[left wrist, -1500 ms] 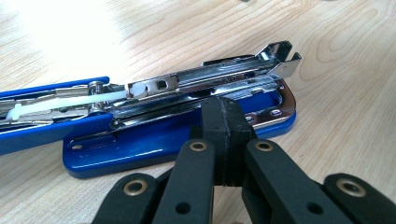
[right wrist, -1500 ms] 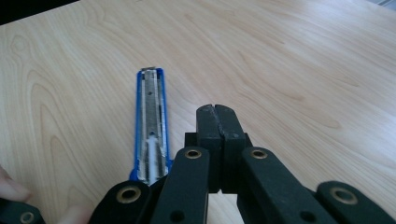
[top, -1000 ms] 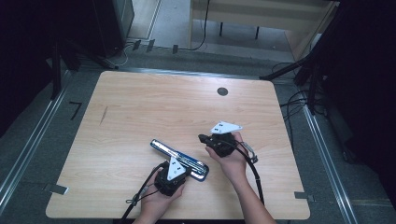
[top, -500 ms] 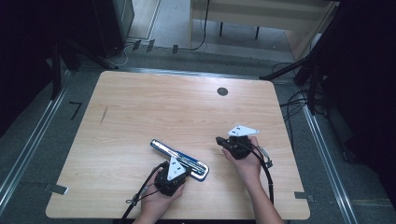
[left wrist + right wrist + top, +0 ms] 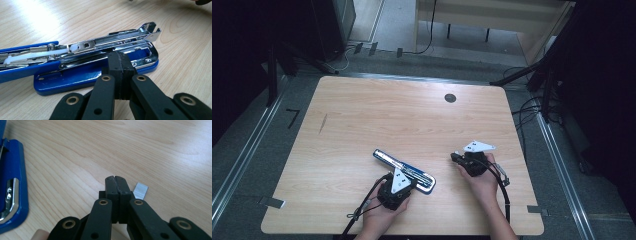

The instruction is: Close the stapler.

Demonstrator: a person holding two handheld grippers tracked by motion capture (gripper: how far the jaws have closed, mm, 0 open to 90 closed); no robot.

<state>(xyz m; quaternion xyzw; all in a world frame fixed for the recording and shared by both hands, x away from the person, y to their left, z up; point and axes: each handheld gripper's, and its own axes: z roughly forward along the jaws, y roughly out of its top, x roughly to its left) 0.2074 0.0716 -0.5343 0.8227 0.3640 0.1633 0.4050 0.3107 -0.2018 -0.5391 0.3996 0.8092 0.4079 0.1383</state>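
A blue stapler (image 5: 384, 159) lies swung open on the wooden table (image 5: 387, 120), its chrome magazine (image 5: 105, 45) and white pusher exposed. My left gripper (image 5: 404, 176) is shut and empty, its tips (image 5: 119, 58) right at the stapler's blue base (image 5: 75, 77), near the front end. My right gripper (image 5: 454, 157) is to the right of the stapler, also shut with nothing between its jaws (image 5: 115, 180). A small silvery strip of staples (image 5: 140, 190) lies on the wood just beside the right jaw. The stapler's blue end (image 5: 11, 190) is at the left edge of the right gripper view.
A black round grommet (image 5: 450, 98) sits in the tabletop near the far edge. Bare wood stretches across the far and left parts of the table. Cables (image 5: 532, 107) and metal floor rails (image 5: 242, 160) run around it.
My right gripper has moved rightward and a little lower, away from the stapler. The left gripper and the stapler have stayed put.
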